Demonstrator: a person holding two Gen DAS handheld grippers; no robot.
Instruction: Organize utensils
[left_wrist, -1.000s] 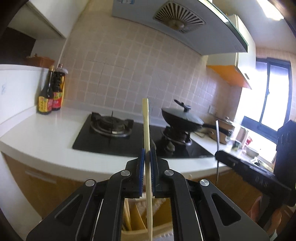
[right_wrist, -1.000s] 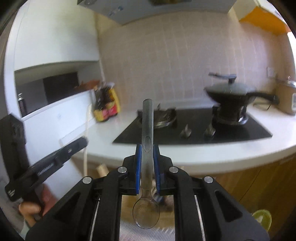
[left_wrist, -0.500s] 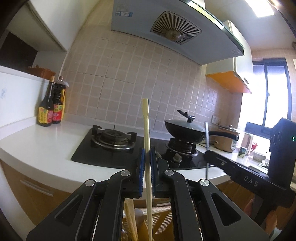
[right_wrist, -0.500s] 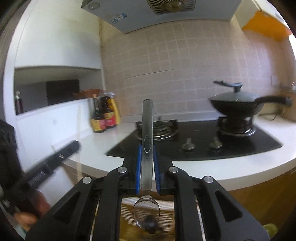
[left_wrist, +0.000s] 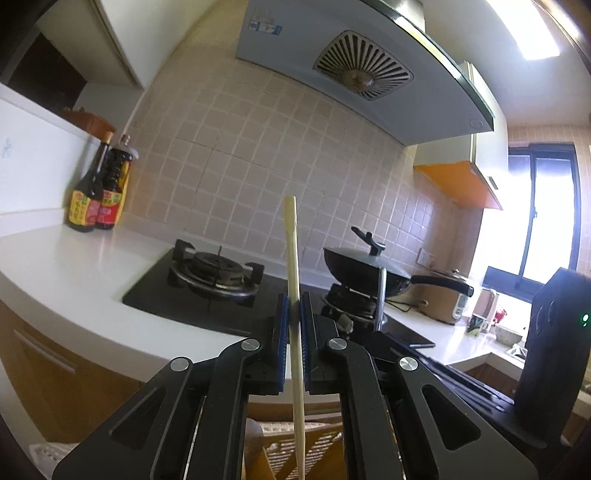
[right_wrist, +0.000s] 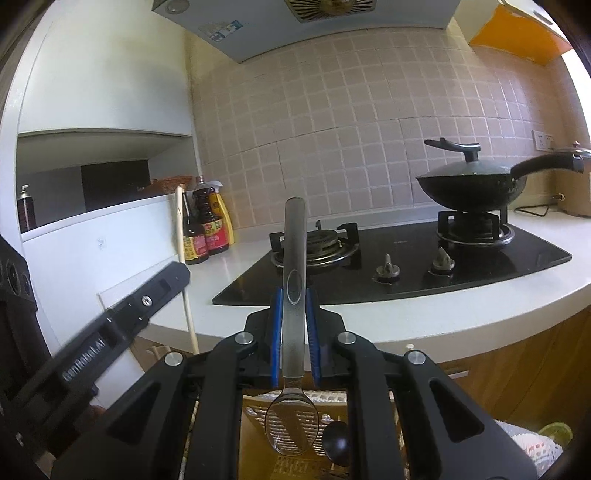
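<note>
My left gripper (left_wrist: 292, 317) is shut on a pale wooden chopstick (left_wrist: 293, 280) held upright, its lower end over a perforated utensil basket (left_wrist: 317, 443). My right gripper (right_wrist: 294, 314) is shut on a metal spoon (right_wrist: 293, 280), handle up, bowl (right_wrist: 291, 424) down over the basket (right_wrist: 258, 417), where a dark spoon (right_wrist: 336, 443) lies. The left gripper (right_wrist: 110, 332) with its chopstick (right_wrist: 183, 258) shows at the left of the right wrist view. The right gripper (left_wrist: 480, 369) with its spoon handle (left_wrist: 379, 299) shows at the right of the left wrist view.
A white counter (right_wrist: 406, 317) holds a black gas hob (right_wrist: 406, 258) with a lidded wok (right_wrist: 472, 184) on the right burner. Sauce bottles (right_wrist: 207, 229) stand at the left by a white partition. A rice cooker (left_wrist: 443, 295) and a window are at the far right.
Both grippers have tilted upward and moved closer together above the basket. The views now show more of the wall and the hood. Both grips are unchanged.
</note>
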